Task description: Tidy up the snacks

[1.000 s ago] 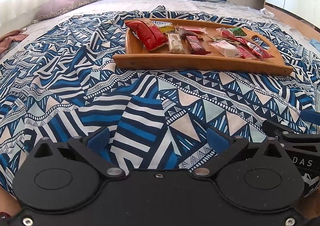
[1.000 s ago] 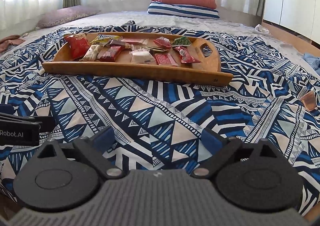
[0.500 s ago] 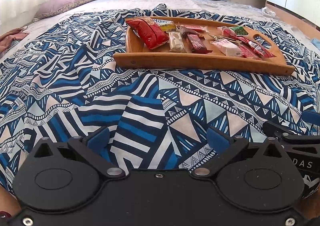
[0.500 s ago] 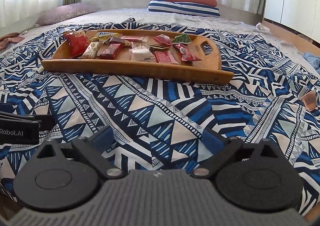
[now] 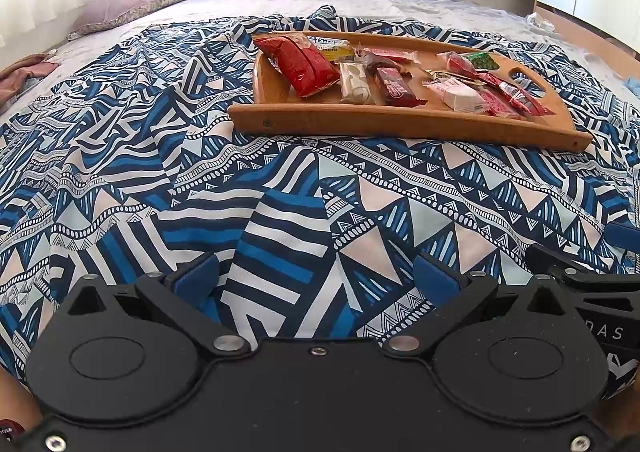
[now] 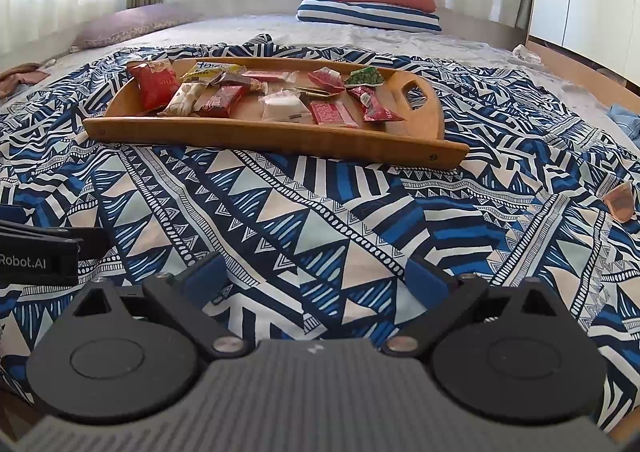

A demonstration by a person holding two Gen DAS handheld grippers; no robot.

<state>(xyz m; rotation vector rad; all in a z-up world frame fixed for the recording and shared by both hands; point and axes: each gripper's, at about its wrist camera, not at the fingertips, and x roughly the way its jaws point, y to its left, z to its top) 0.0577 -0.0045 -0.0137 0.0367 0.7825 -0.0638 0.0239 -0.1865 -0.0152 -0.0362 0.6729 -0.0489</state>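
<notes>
A wooden tray lies on a blue patterned bedspread, also seen in the right wrist view. It holds several snack packets: a large red bag at its left end, a beige bar, a dark red bar, a white packet and a green packet. My left gripper is open and empty, well short of the tray. My right gripper is open and empty, also short of it.
A small brown wrapper lies on the bedspread at the right. Pink and striped pillows and a mauve pillow lie at the far side of the bed. Curtains hang behind. A wooden bed edge runs at the right.
Both grippers have tilted down slightly, so the tray sits a little lower in both views. The jaws have stayed open.
</notes>
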